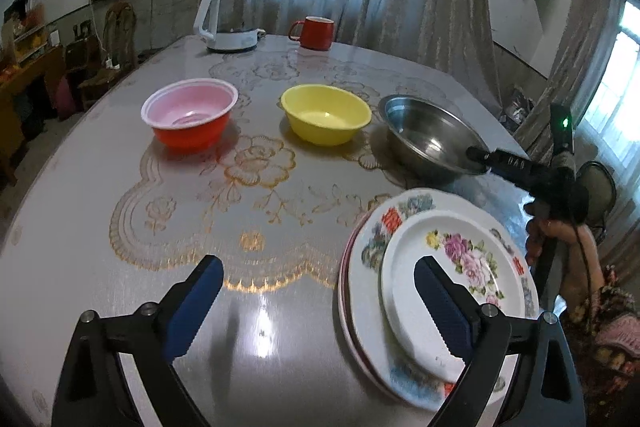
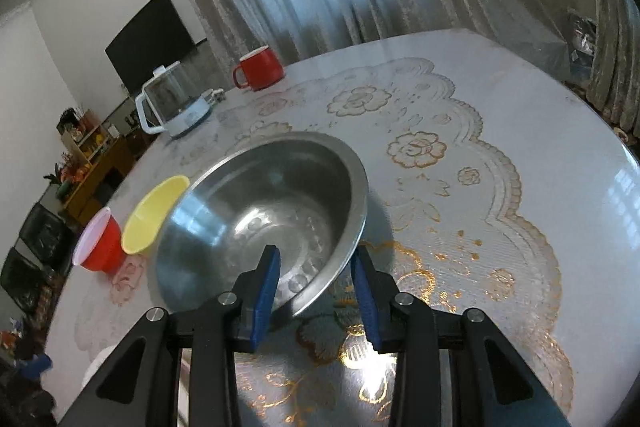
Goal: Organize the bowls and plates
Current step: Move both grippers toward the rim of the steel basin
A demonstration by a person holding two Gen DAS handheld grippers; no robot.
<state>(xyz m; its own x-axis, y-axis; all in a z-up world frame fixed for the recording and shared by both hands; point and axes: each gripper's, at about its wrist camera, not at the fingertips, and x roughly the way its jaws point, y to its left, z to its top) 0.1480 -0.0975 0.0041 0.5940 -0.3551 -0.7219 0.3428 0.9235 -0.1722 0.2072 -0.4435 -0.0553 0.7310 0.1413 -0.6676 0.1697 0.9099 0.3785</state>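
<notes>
A steel bowl (image 2: 256, 211) stands at the table's right, seen too in the left wrist view as the steel bowl (image 1: 424, 135). My right gripper (image 2: 315, 253) straddles its near rim, one blue pad inside and one outside, with a gap on both sides of the rim. A yellow bowl (image 1: 326, 115) and a red bowl with a pale inside (image 1: 190, 115) stand in a row to its left. A stack of flowered plates (image 1: 384, 231), a smaller white flowered plate (image 1: 460, 267) on top, lies near me. My left gripper (image 1: 318, 267) hovers open, its right finger over the stack.
A white kettle (image 1: 230, 19) and a red mug (image 1: 314, 33) stand at the table's (image 1: 120, 227) far edge before the curtains. A person's hand (image 1: 560, 235) holds the right gripper's handle beside the plates. Chairs and a cabinet stand left of the table.
</notes>
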